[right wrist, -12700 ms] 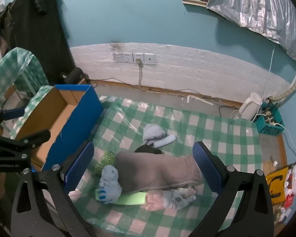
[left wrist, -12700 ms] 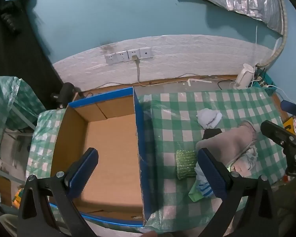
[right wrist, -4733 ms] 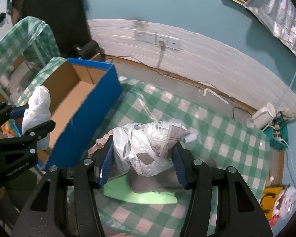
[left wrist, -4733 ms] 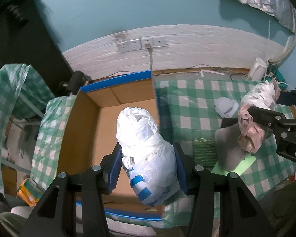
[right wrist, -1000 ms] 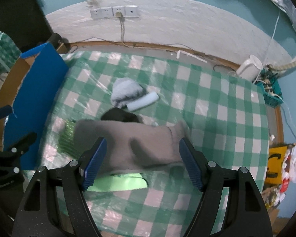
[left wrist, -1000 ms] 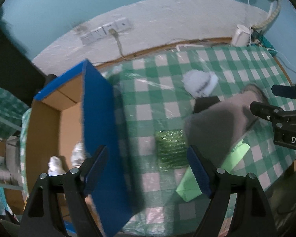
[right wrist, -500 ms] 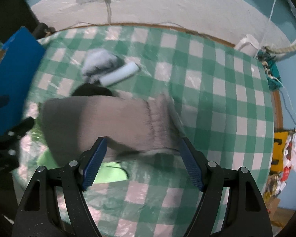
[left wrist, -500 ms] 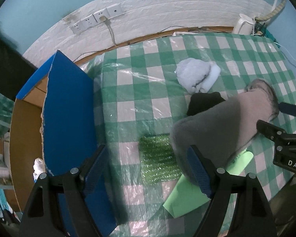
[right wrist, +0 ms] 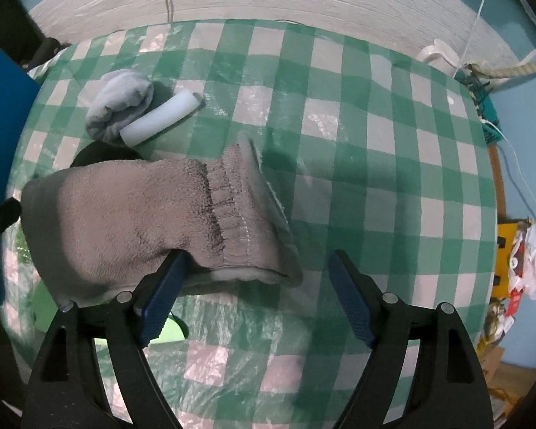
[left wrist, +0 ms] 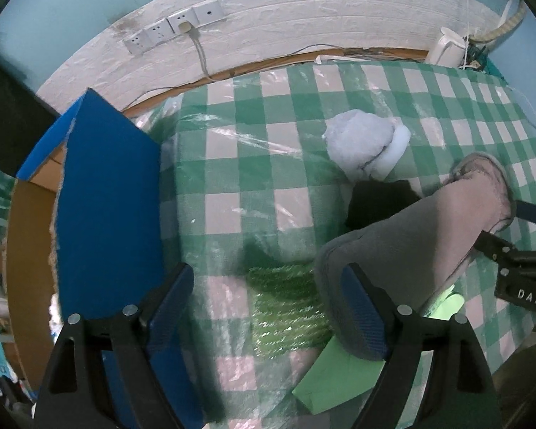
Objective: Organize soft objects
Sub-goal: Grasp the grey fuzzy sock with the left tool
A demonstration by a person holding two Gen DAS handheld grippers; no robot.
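Fleecy grey-brown cloth, a long tube-shaped piece of soft fabric (right wrist: pixel 132 214), lies on the table under its glossy green-and-white checked plastic tablecloth (right wrist: pixel 375 150). Its nap is short and fuzzy, with a dark stitched seam running across it near a flared, hemmed open end. The long axis runs roughly across the right wrist view, the open end pointing to that view's right and the rounded closed end to its left. In the left wrist view the same piece (left wrist: pixel 411 250) slants from lower left up to upper right.

Just behind the fleecy piece sits a pale blue-grey balled plush bundle (right wrist: pixel 119 107) with a smooth white foam cylinder (right wrist: pixel 160 118) lying against it. A black fabric item (left wrist: pixel 378 203) shows between the bundle and the fleecy piece, partly tucked under the latter. Beside the closed end lies a crinkly green bubble-textured pad (left wrist: pixel 286 307), and a flat light-green sheet (left wrist: pixel 336 375) pokes out from under the fleecy piece. Further from the fleecy piece, past the pad, stands a blue-sided cardboard box (left wrist: pixel 103 207) with a plain brown inside.

The right gripper (right wrist: pixel 257 293) has its ribbed blue fingers spread wide; its left finger touches the near edge of the fleecy piece and the other stands clear over the tablecloth. The left gripper (left wrist: pixel 268 314) is also spread wide, straddling the bubble pad, its right finger over the fleecy piece's closed end.
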